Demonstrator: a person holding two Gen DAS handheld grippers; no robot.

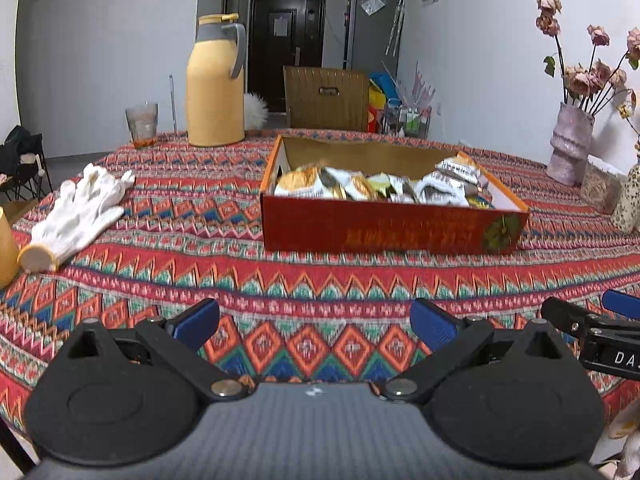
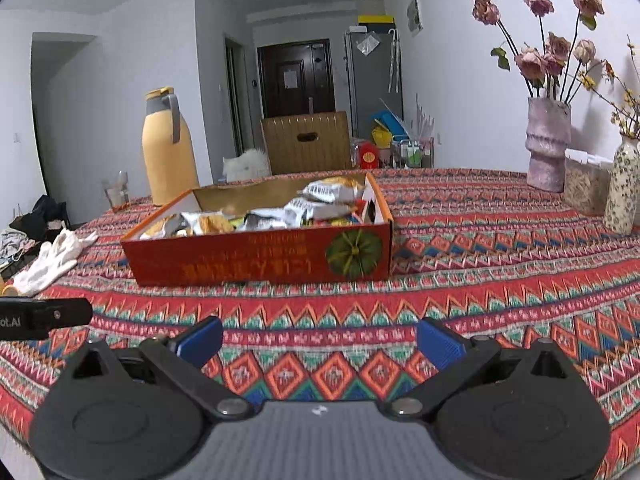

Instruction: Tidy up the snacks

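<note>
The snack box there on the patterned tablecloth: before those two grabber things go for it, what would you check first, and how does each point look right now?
1. Left gripper empty, fingers apart: ok.
2. Right gripper empty, fingers apart: ok.
3. Red box flat on the tablecloth, open top: ok.
4. Snack packets inside the box: ok; whether they are sorted, cannot tell.
5. Cloth between both grippers and the box bare: ok.
6. Bystanders apart from the box: white gloves and yellow jug to its left, flower vase to its right: ok.
</note>
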